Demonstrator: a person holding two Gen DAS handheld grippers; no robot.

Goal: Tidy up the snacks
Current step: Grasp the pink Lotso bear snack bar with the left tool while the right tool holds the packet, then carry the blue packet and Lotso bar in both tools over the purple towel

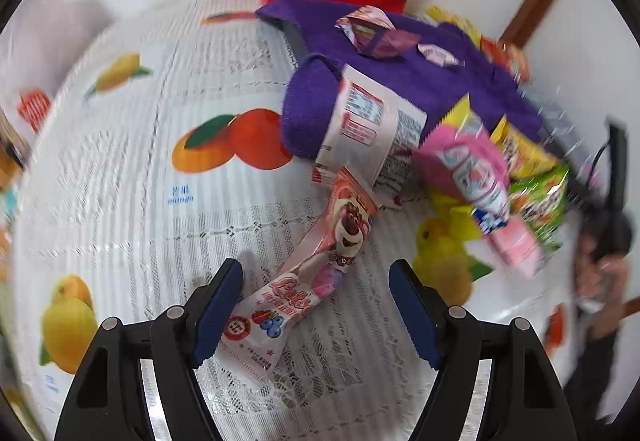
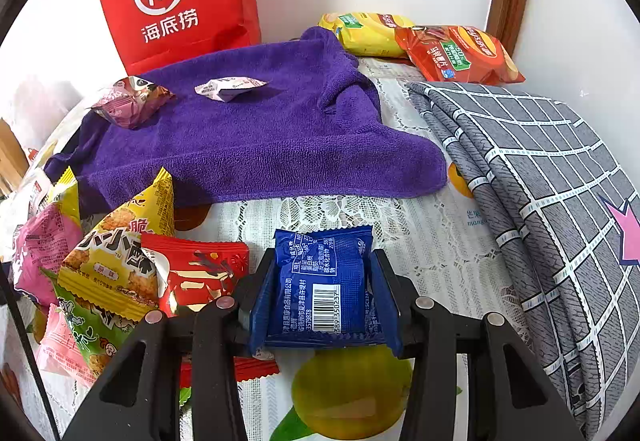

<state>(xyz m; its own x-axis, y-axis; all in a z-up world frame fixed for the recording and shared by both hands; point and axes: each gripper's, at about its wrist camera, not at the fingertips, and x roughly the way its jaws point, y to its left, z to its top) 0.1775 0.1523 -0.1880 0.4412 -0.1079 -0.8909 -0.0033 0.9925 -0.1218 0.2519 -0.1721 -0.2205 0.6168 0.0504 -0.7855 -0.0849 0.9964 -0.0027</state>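
Right tongs (image 2: 322, 295) clenched on the blue packet (image 2: 324, 287) should carry level toward twelve o'clock; left tongs (image 1: 316, 305) gape, released.

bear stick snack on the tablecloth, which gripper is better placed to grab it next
Left, probably. The left gripper is open with the bear stick snack lying between its fingers. The right gripper is shut on the blue packet, so it would have to set that down first.
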